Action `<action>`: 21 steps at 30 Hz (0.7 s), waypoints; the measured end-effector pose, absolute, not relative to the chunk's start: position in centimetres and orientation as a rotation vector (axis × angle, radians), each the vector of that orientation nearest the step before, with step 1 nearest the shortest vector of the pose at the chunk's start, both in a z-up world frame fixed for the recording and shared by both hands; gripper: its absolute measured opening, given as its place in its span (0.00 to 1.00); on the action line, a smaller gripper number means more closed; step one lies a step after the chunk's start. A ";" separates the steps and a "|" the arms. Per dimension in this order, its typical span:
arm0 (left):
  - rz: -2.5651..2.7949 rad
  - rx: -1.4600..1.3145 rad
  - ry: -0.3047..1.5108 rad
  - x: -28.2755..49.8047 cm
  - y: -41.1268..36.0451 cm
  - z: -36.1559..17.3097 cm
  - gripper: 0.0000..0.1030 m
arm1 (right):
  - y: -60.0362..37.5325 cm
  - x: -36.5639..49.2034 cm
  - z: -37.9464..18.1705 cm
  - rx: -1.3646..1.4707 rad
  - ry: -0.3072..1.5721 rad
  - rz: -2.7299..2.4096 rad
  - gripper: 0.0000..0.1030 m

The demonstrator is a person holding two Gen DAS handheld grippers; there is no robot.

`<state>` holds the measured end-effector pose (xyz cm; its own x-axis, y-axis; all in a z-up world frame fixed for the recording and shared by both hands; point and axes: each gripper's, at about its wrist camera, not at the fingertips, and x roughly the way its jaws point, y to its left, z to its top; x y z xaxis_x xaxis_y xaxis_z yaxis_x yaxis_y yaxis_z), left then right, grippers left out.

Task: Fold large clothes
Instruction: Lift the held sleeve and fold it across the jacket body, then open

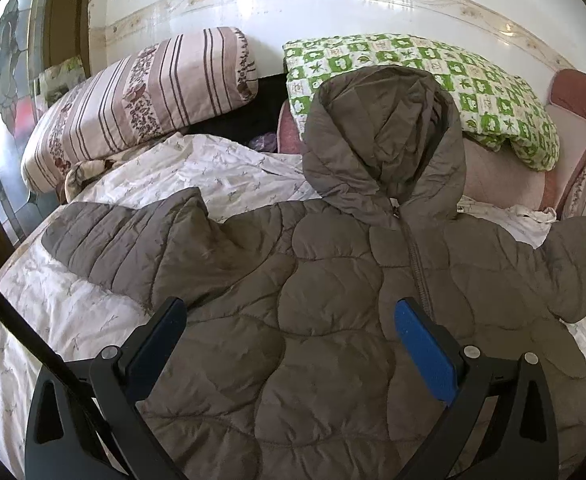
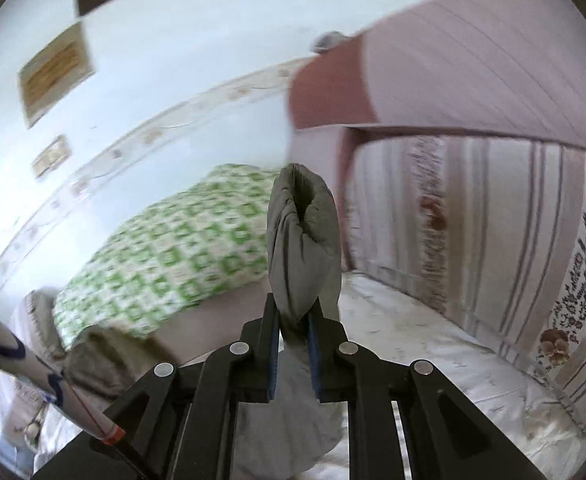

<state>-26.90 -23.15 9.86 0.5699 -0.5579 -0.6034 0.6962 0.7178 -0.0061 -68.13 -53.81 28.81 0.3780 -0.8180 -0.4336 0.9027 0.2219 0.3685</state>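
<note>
A grey-brown quilted hooded jacket [image 1: 333, 300] lies front up on the bed, zip closed, hood [image 1: 385, 140] toward the pillows. One sleeve [image 1: 125, 248] is spread to the left. The other sleeve [image 1: 581, 256] rises off the right edge of the left wrist view. My left gripper [image 1: 291, 312] hovers open over the jacket's chest, blue pads [image 1: 425, 352] wide apart with nothing between them. In the right wrist view my right gripper [image 2: 293, 312] is shut on the jacket's sleeve cuff [image 2: 303, 240], lifted above the bed. The cuff stands up between the jaws.
A white floral quilt [image 1: 73, 320] covers the bed. A striped floral pillow [image 1: 141, 100] and a green checked pillow [image 1: 433, 80] lie along the wall. A pink headboard [image 2: 453, 72] and striped bedding [image 2: 513, 240] stand to the right. A patterned sleeve [image 2: 13, 356] shows at lower left.
</note>
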 end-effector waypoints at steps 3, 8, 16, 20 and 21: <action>-0.749 0.240 0.649 -26.2 -22.8 9.8 1.00 | -51.4 -65.0 30.4 0.598 0.174 -1.136 0.13; -0.735 0.248 0.717 -24.6 -22.1 9.2 1.00 | -47.8 -60.3 31.3 0.576 0.209 -1.035 0.13; -0.691 0.181 0.738 -21.6 -18.6 9.6 1.00 | -41.6 -49.6 29.7 0.511 0.316 -0.844 0.13; -0.671 0.170 0.748 -20.5 -17.4 9.5 1.00 | -40.3 -45.4 27.2 0.514 0.373 -0.771 0.13; -0.665 0.166 0.751 -20.1 -17.0 9.5 1.00 | -40.1 -44.6 26.4 0.522 0.388 -0.754 0.13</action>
